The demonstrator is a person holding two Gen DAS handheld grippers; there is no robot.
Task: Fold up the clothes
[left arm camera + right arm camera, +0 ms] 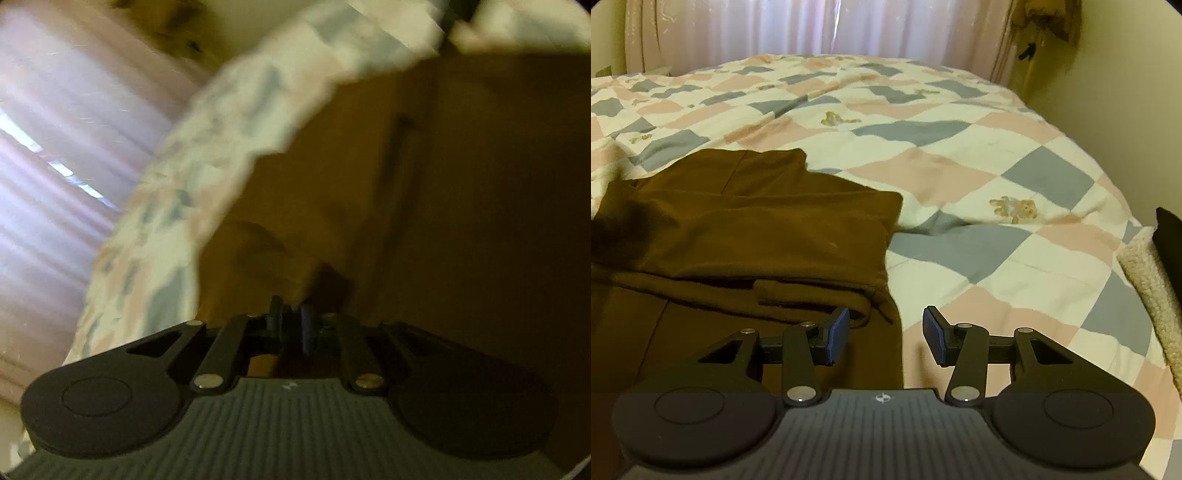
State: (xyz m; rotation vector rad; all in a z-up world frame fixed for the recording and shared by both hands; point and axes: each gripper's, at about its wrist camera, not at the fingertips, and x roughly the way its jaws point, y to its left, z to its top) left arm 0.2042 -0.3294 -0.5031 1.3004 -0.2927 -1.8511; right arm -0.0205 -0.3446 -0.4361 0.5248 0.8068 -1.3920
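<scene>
While brown garment (757, 221) lies on quilt (979, 177), left hand-held gripper (291, 321) pinching it, right hand-held gripper (885, 334) spread.

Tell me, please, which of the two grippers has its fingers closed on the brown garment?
The left gripper: it pinches the brown garment, while the right gripper is open.

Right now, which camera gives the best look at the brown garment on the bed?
The right wrist view: the brown garment lies partly folded on the checked quilt, sharp and mostly in frame. The left wrist view shows only blurred, close-up brown fabric beyond its gripper.
</scene>
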